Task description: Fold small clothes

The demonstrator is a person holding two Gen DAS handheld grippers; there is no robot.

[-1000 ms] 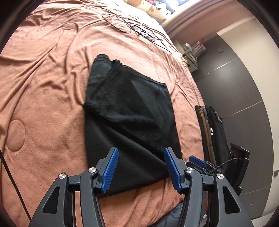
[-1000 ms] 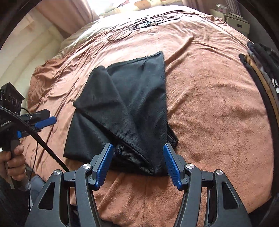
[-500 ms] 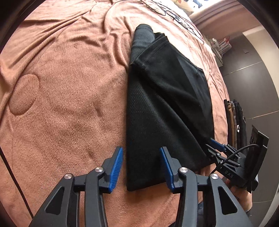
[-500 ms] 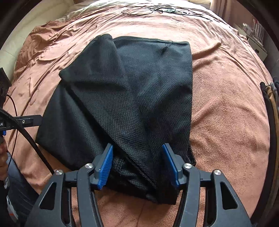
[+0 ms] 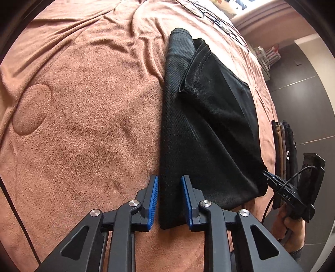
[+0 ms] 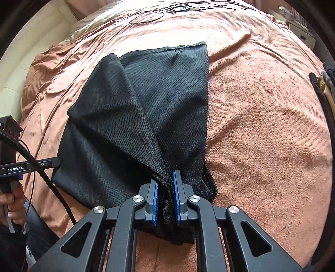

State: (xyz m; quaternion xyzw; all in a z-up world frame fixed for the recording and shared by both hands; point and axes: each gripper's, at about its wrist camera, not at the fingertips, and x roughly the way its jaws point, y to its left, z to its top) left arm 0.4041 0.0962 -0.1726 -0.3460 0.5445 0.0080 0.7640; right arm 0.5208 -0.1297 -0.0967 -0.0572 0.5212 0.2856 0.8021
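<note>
A black mesh-knit garment (image 6: 146, 117), partly folded, lies on a rust-brown fleece blanket (image 6: 261, 129) that covers the bed. Its long axis runs from the near edge of the blanket, where both grippers meet it, away toward the far side, where a straight hemmed edge ends it. One panel is folded diagonally over the rest, so a ridge crosses the garment slantwise and a rounded corner sticks out at its far left.

The right gripper (image 6: 165, 196) has its blue-padded fingers (image 6: 155, 200) drawn close together, with a bunched fold of the garment's near right corner pinched between them. The cloth rises slightly into this grip.

The left gripper (image 5: 169, 200) stands at the garment's near left corner. Its blue pads (image 5: 153, 203) are narrowed to a small gap, and the corner strip of fabric lies in that gap. Whether the pads press on it cannot be told.

Right of the garment, at the blanket's edge, a row of dark and tan folded clothes (image 5: 282, 146) stands stacked. Thin black cables (image 6: 150, 16) lie on the blanket beyond the garment's far hem.
</note>
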